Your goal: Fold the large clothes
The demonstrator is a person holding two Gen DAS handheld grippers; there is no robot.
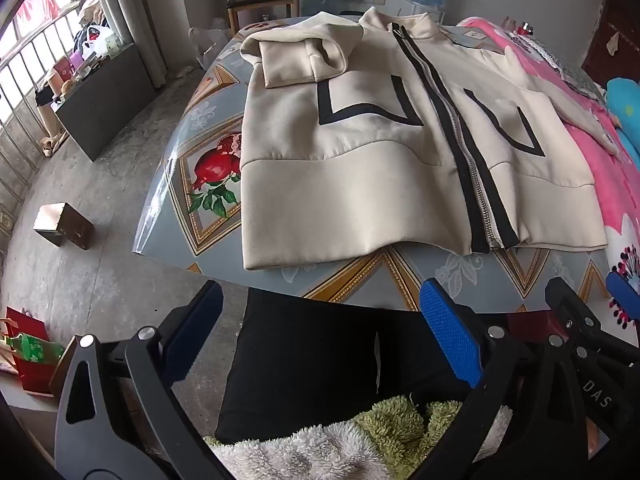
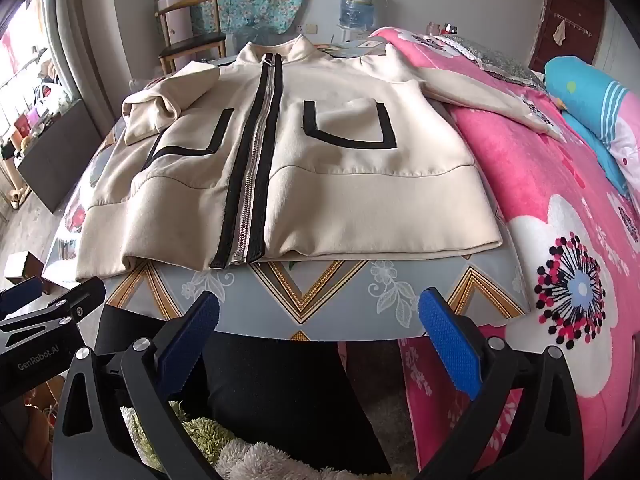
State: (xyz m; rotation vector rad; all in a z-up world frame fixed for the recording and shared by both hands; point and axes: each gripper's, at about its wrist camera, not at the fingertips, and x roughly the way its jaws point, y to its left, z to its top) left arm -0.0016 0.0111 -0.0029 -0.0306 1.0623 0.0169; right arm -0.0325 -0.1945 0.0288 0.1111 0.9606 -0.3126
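Note:
A cream zip-up jacket (image 1: 360, 184) (image 2: 320, 184) with black trim lies front up on the patterned table (image 1: 208, 184) (image 2: 320, 304). Its left sleeve (image 1: 296, 58) (image 2: 152, 114) is folded in over the chest. Its right sleeve (image 2: 492, 104) stretches out onto the pink blanket. My left gripper (image 1: 324, 320) hangs open short of the jacket's hem, over the table's near edge, nothing between its blue pads. My right gripper (image 2: 320, 320) is open too, in front of the hem near the zip. Each gripper shows at the edge of the other's view.
A pink flowered blanket (image 2: 560, 240) covers the bed to the right of the table. A wooden chair (image 2: 192, 40) and a water bottle (image 2: 358, 4) stand beyond it. A small box (image 1: 64, 224) sits on the concrete floor at left. Black trousers and a fluffy garment lie below the grippers.

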